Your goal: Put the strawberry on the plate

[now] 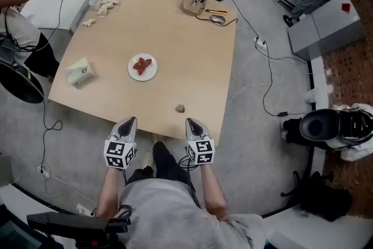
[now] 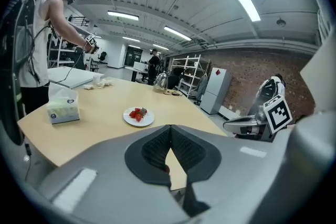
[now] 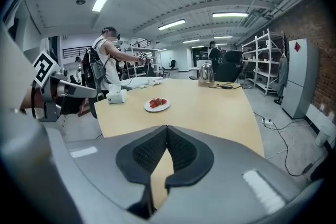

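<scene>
Jaws pressed together on left gripper point(image 1: 130, 120) and right gripper point(image 1: 192, 122), near loose strawberry point(image 1: 180, 108).

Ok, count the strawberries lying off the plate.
1. The loose strawberry lies on the table close to its near edge. The other strawberries sit clustered on the plate. No other loose one shows.

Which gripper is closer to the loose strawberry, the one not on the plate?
Right. The right gripper is just to the right of the loose strawberry and a little nearer the person. The left gripper is well off to its left.
</scene>
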{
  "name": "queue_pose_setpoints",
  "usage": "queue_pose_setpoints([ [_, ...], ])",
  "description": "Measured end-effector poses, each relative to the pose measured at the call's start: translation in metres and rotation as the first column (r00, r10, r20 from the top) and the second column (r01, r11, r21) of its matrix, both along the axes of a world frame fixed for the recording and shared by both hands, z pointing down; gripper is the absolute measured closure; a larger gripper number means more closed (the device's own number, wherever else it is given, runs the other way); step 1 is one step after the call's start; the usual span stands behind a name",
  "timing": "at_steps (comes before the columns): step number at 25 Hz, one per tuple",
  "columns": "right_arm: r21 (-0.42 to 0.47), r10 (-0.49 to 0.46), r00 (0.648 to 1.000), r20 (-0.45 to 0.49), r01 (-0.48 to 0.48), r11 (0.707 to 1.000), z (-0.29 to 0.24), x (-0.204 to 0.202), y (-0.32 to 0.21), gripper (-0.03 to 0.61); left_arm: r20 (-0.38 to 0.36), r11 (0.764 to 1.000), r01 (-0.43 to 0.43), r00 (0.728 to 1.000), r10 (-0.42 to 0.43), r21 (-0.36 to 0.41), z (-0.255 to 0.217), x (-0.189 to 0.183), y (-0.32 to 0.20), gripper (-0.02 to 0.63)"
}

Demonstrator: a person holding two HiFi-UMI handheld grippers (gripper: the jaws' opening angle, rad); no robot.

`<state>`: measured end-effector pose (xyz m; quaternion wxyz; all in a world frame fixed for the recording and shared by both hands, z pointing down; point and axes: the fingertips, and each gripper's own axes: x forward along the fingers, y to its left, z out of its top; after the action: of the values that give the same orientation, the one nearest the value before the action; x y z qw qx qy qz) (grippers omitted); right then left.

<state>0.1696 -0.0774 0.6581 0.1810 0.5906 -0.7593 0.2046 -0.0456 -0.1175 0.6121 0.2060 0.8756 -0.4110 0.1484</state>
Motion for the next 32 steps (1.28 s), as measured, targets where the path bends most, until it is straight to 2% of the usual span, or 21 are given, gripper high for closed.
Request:
queue_pose_setpoints([
  [10,-0.1,-0.069,0.997,-0.032,0.066,0.993,0.054,0.011,-0.018,0.569,0.035,0.998,-0.003,0.999,0.005,-0.062,0.026,0.018,-0.009,0.595],
  [19,-0.198,-0.156,0.986,-0.05,0.143,0.97,0.096,0.009,-0.039,0.48,0.039,0.992,0.053,0.998,-0.049,-0.116,0.036,0.012,-0.013,0.595],
  [32,-0.256,-0.202,0.978,-0.057,0.182,0.949,0.121,0.007,-0.056,0.402,0.061,0.981,0.121,0.992,-0.113,-0.153,0.048,-0.007,-0.019,0.595],
])
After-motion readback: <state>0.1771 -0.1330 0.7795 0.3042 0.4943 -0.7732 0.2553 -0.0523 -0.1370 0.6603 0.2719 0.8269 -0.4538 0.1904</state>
